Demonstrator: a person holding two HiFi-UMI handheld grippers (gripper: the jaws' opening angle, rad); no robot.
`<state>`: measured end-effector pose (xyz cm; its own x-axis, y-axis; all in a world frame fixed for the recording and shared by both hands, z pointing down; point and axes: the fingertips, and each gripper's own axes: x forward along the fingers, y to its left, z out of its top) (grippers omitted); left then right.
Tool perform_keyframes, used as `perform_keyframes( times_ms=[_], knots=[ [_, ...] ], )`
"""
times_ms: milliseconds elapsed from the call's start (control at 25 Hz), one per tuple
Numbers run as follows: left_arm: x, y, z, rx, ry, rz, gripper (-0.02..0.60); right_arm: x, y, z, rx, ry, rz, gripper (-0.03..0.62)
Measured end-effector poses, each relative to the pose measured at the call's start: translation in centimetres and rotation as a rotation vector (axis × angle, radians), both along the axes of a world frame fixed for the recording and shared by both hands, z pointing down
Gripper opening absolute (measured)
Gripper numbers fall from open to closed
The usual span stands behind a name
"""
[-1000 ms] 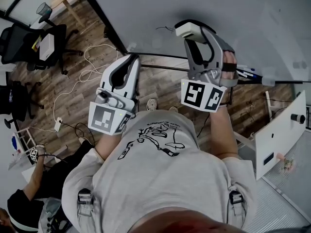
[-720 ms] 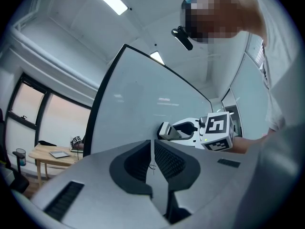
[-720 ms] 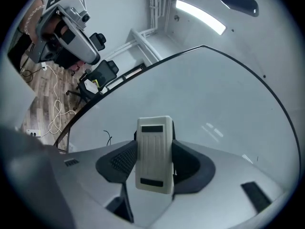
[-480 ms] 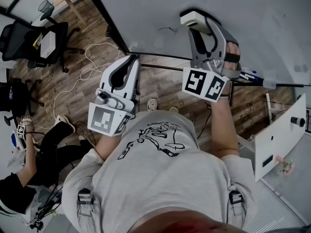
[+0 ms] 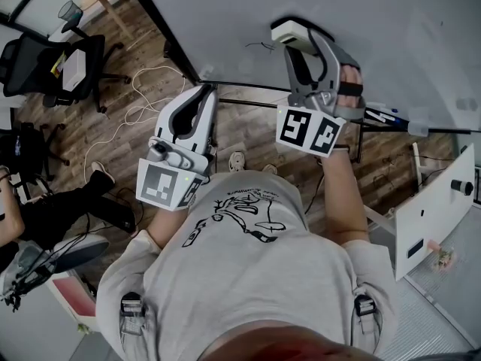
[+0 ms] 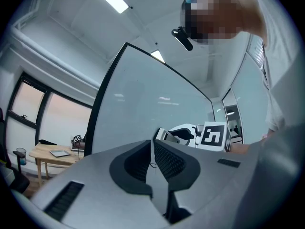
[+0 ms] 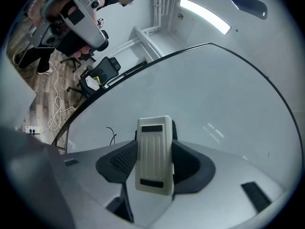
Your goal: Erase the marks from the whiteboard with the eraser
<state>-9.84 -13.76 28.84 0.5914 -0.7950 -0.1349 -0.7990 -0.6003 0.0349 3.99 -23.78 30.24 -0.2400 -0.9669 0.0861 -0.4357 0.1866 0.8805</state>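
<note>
Only in the right gripper view: right tool [image 7: 155, 136] grasping the eraser [image 7: 154, 166]. Black mark [image 7: 111, 132] on whiteboard [image 7: 214, 99] near, at eraser's 9 o'clock. Left tool [image 6: 152, 144] clenched, empty.

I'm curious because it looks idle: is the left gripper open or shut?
Shut. In its own view, the left gripper has its jaws together, with nothing between them.
</note>
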Motion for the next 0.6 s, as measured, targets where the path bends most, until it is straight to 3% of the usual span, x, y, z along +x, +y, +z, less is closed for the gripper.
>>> perform_keyframes(
  times_ms=[600],
  knots=[
    [0.0,0.0,0.0,-0.005,-0.001,-0.008,0.038,-1.4,-0.1,2.5,-0.015,-0.001,-0.028,0.238]
  ],
)
